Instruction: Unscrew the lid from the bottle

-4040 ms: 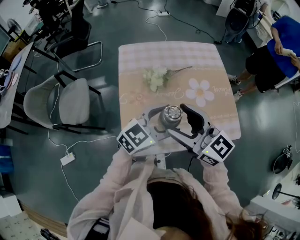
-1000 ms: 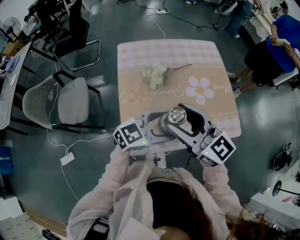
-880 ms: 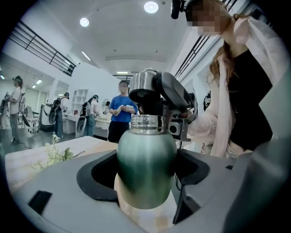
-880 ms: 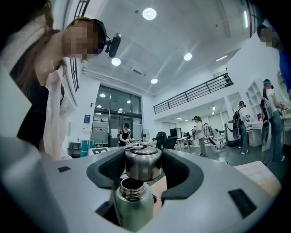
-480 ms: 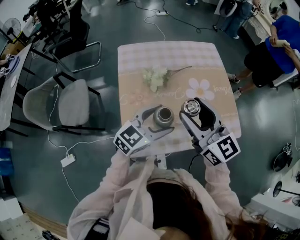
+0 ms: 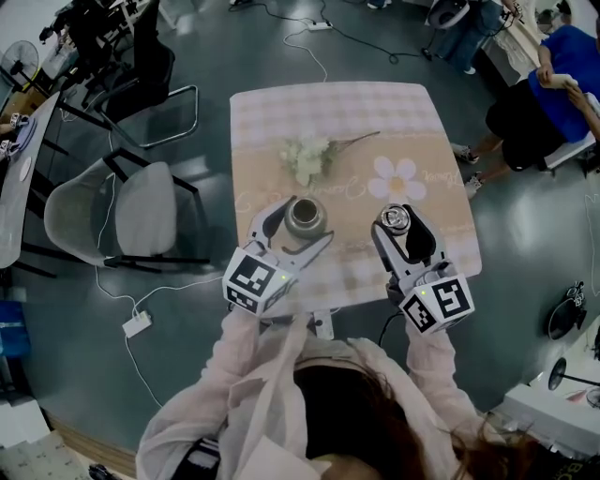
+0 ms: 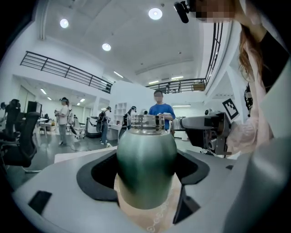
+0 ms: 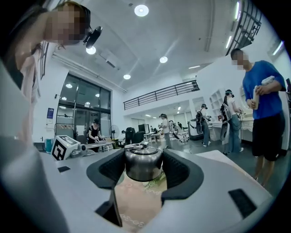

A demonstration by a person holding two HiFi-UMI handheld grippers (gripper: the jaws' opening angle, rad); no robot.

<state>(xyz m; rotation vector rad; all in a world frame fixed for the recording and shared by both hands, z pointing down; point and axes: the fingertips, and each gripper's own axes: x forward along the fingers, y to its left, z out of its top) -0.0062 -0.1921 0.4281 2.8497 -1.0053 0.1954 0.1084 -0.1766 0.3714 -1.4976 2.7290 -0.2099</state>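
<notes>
Steel lid [image 8: 143, 163], unscrewed, sits clamped in the jaws of the right gripper [image 6: 398, 225]; the left gripper [image 6: 296, 228] has its jaws closed round the open bottle [image 7: 146, 164], to the left over the near bench [image 6: 328, 103] — next, likely, setting both down.

The head view is dim and grey-toned, darkest over the floor [image 6: 262, 56] and toward the corners. The pale table [image 6: 328, 103] is its brightest patch, and things on it cast only faint, soft shadows. Straight lines bow outward near the edges. Both gripper views are bright, lit from above by round ceiling lamps [image 7: 155, 13] that bloom white. Their fisheye frames curve strongly and end in black corners. The bottle [image 7: 146, 168] carries a soft, broad sheen; the lid [image 8: 143, 164] shows small glints. The nearest jaw surfaces are blurred.
</notes>
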